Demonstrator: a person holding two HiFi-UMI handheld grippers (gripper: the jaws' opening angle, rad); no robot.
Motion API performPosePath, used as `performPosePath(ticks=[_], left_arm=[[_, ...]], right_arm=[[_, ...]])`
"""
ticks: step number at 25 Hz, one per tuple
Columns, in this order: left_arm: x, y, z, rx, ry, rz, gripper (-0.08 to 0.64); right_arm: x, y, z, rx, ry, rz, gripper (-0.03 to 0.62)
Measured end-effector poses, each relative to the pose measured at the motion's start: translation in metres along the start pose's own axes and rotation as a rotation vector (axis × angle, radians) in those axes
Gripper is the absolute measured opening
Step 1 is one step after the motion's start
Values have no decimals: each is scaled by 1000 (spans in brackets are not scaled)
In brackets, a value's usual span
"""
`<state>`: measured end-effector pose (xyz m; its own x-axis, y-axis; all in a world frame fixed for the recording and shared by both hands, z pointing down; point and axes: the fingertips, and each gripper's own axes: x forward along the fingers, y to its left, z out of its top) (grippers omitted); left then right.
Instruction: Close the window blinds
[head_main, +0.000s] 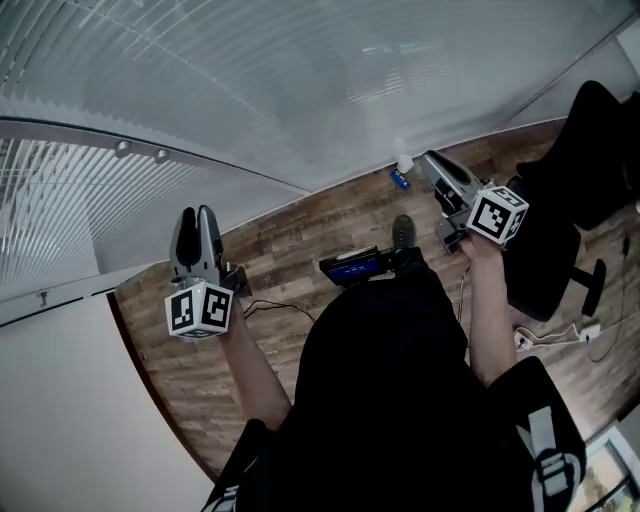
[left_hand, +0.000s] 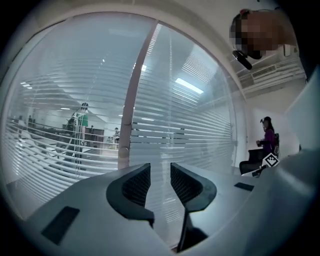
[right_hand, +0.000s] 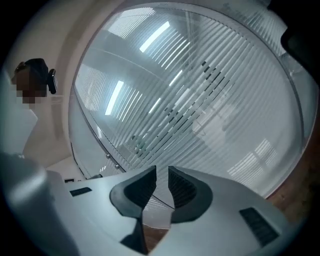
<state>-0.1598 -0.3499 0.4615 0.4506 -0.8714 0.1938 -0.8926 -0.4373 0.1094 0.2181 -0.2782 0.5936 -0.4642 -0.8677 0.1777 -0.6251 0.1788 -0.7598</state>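
Blinds (left_hand: 195, 125) ahead, nothing gripped yet.
My left gripper (left_hand: 160, 174) is part open and empty, the blinds ahead showing gaps between slats; my right gripper (right_hand: 161, 179), narrowly apart, holds nothing either. I judge the closing hardly begun.

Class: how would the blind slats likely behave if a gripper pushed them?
The slats look thin and long, so they are probably light and bendy. Gaps show between rows, so a push would likely tilt or sway them. Their sheen hints at a slippery surface.
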Motion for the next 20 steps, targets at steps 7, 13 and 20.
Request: performPosePath(ticks=[7,13,20], left_arm=[[-43,-27,-47,-33,14,-241,138],[-90,-60,-70,-144,30,-372,138],[-126,-69,-61,-168,-23,-360,138]], right_arm=[[-111,70,-90,17,-91,-178,77],[-183,110,-125,9,-104,-279,77],[-167,154,-114,-68,-72,-143,77]])
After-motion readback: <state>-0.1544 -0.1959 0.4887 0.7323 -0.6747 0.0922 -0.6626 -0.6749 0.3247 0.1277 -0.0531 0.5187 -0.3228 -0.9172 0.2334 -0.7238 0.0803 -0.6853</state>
